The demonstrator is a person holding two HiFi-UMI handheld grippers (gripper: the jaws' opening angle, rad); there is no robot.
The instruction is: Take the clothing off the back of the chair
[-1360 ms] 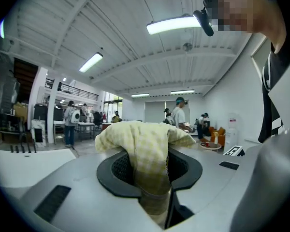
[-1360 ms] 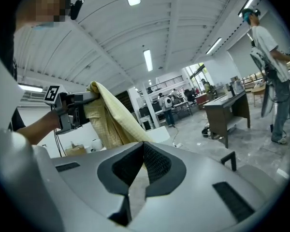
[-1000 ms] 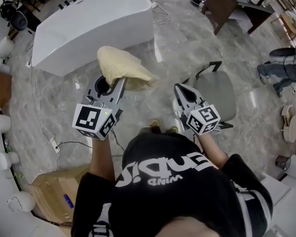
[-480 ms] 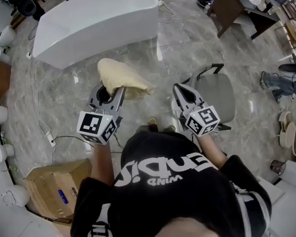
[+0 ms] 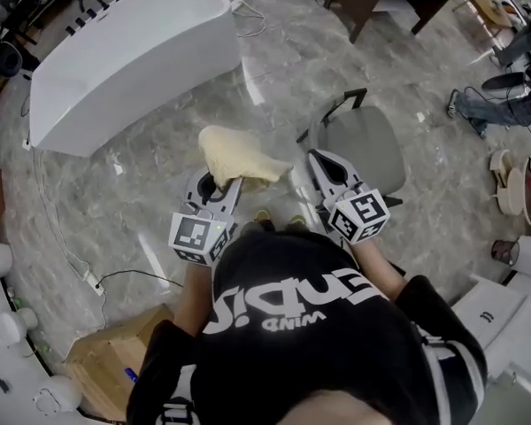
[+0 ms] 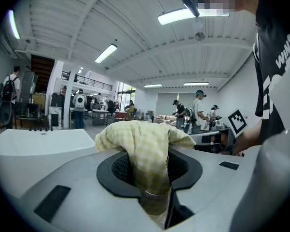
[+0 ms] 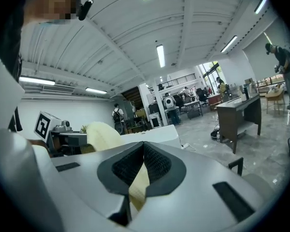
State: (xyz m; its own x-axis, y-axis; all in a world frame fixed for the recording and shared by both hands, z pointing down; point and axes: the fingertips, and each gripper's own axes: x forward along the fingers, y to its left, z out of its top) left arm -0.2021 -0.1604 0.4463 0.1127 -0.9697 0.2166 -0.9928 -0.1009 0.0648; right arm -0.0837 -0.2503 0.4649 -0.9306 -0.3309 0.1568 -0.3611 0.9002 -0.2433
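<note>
1. The fingers of the left gripper (image 5: 222,184) are pinched on a gathered fold of the clothing (image 5: 234,151), a pale yellow checked cloth. In the left gripper view the fabric fills the gap between them and bunches up past the tips.
2. The fingers of the right gripper (image 5: 321,160) are pressed together. A thin pale strip shows in the slit between them, and I cannot tell whether it is cloth. In the head view this gripper sits just beside the garment's right corner and is not visibly holding it.
3. The clothing is clear of the chair (image 5: 365,144). It hangs over the floor (image 5: 159,193) at about nine o'clock of the seat and twelve o'clock of the left gripper. The white desk (image 5: 128,56) lies further off at ten o'clock.
4. From that, the lift-off looks done, and the step in hand is carrying the garment away.
5. The left pinch should stay firm, because one gathered fold bears the whole weight and soft fabric can creep out. Smooth travel without jerks will help.
6. The loose corner at three o'clock should be steered away from the chair's black frame so it cannot snag. The right gripper should either stay out of the drape or support that free corner.
</note>
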